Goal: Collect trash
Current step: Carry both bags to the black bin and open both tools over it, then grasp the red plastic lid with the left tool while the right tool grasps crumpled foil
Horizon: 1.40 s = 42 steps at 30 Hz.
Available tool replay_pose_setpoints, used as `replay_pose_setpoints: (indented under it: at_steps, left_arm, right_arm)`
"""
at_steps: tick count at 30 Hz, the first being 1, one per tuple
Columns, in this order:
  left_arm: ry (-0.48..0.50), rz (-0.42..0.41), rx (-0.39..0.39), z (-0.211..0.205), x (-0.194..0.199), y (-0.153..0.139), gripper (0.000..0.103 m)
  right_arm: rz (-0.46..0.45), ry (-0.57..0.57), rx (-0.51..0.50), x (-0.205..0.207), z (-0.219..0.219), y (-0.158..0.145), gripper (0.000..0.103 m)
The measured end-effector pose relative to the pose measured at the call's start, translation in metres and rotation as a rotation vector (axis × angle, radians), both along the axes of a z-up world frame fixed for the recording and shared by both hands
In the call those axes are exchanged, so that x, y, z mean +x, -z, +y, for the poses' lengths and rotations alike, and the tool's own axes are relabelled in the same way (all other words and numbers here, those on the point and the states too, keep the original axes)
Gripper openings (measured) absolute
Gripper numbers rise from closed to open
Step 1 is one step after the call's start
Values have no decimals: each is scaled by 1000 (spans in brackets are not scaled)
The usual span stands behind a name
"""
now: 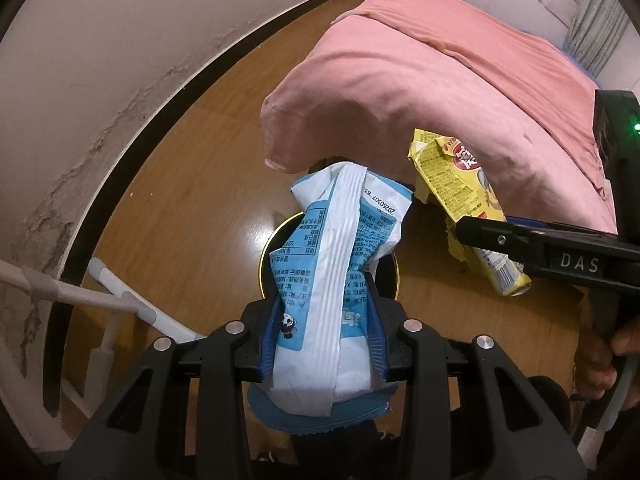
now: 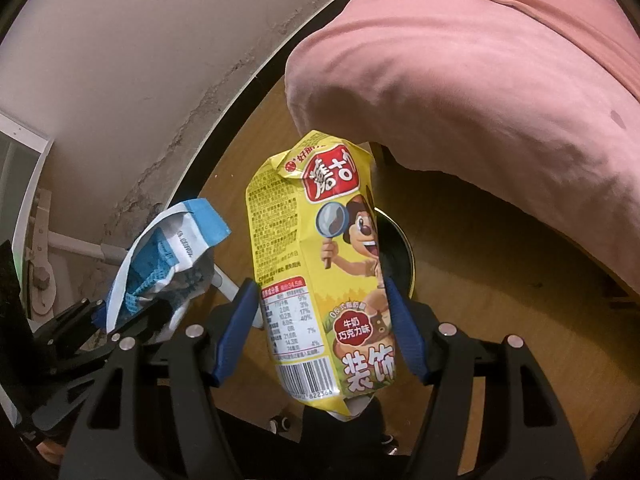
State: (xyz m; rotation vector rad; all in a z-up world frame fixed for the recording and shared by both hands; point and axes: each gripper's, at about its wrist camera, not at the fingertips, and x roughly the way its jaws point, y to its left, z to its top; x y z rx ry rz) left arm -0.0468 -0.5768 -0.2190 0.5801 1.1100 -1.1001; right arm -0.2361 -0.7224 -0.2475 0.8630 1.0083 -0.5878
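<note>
left fingers (image 1: 325, 320) grip blue wrapper (image 1: 340, 264) lengthwise | right fingers (image 2: 324, 332) grip yellow packet (image 2: 320, 264) lengthwise

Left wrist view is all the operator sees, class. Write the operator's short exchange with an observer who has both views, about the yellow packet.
Operator: Is the yellow packet gripped from both sides?
Observer: Yes. In the right wrist view, the right gripper has a blue pad against each side of the yellow packet.
Operator: What is printed on its front?
Observer: A cartoon figure holding a magnifying glass, with a barcode at the end nearest the camera.
</note>
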Motion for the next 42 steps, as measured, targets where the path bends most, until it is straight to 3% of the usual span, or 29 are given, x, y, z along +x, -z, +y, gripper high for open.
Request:
replay_pose_setpoints:
  at_steps: [4,8,18,22,27,34,39,42]
  left_arm:
    - [0,-9,-15,-5,3,3,42]
    - [4,-19,-24,-7,3,3,57]
    - [-4,-7,-11,-4,7,4,57]
    - [10,-12,-27,1,1,-8,63]
    - [33,-34,-92,17,-13,-46,77]
    - [-9,-99,-208,89,-17,-125,88]
    - [-163,-186,-254,184,15,-168,90]
    - [-312,-240,-249,256,44,-185,90]
  right_arm:
    - [-8,2,-7,3,0,-3,65]
    - [-14,10,-13,4,-3,-6,68]
    - [-9,-8,-5,11,2,-9,67]
    - [-9,-14,-21,13,7,-19,69]
    - [-42,3,-91,-4,20,-60,78]
    - [-150,-50,-226,0,70,-147,80]
    - [-250,-246,-270,69,145,-193,81]
    - [-303,-397,-275,120,200,-209,81]
